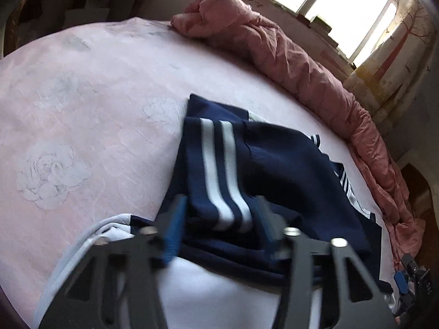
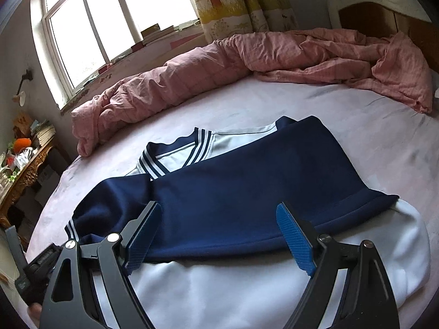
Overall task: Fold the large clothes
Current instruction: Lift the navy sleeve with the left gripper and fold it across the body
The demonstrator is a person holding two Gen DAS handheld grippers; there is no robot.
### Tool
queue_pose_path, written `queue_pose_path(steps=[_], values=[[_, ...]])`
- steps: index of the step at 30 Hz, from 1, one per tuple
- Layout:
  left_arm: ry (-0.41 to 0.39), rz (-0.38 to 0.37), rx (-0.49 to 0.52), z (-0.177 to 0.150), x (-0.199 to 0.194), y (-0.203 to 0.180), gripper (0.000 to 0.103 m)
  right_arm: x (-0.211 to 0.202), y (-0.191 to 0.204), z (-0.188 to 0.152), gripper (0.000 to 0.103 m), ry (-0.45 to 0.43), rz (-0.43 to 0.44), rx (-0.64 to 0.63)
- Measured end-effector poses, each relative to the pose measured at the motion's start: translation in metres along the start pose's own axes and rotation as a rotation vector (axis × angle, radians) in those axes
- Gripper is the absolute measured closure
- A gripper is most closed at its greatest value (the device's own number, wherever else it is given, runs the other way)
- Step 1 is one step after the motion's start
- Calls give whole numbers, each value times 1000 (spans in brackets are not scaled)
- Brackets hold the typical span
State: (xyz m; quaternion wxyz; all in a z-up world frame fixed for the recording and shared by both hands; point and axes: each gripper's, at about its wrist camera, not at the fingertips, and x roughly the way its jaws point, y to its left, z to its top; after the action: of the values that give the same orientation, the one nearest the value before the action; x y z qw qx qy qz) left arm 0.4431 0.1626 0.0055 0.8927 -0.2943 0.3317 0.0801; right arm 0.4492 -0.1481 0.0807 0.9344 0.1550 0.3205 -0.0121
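A large navy and white sports jacket (image 2: 233, 192) lies on the bed, its navy sleeves folded across the white body (image 2: 214, 288). In the left wrist view my left gripper (image 1: 222, 219) has its blue pads on either side of a navy cuff with two white stripes (image 1: 219, 181); the cuff sits between the fingers, and the view is blurred. In the right wrist view my right gripper (image 2: 219, 235) is open and empty, hovering over the lower edge of the folded navy sleeve. The striped collar (image 2: 178, 153) lies beyond it.
The bed has a pale pink sheet (image 1: 82, 104). A crumpled pink duvet (image 2: 219, 65) runs along the far side under the window (image 2: 109, 19). A carved wooden side table (image 2: 22, 175) with clutter stands at the left. My left gripper also shows in the right wrist view (image 2: 33, 271).
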Motion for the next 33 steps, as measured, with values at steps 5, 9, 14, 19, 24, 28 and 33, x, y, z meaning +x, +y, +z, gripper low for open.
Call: queue_pose_path(steps=[5,9,14,19,24,28,33], values=[[-134,-155,90,1,-30,-17,98,4,-3,0,16,16,-12,6],[-184,-309,140,-3,-51,-34,99,1,-6,2,16,4,-12,8],[-166,-425,199,-4,-67,-63,99,-13,14,2,16,-41,112,-165],[-122,-457,212,-7,-70,-79,99,-27,71,-35,16,-113,228,-530],[-89,-554,256,-16,-81,-96,99,-32,108,-60,23,-92,368,-599],[-64,-599,314,-27,-92,-116,99,-24,114,-67,34,-76,367,-577],[-51,-655,382,-36,-107,-138,99,-23,97,-55,37,-98,415,-434]])
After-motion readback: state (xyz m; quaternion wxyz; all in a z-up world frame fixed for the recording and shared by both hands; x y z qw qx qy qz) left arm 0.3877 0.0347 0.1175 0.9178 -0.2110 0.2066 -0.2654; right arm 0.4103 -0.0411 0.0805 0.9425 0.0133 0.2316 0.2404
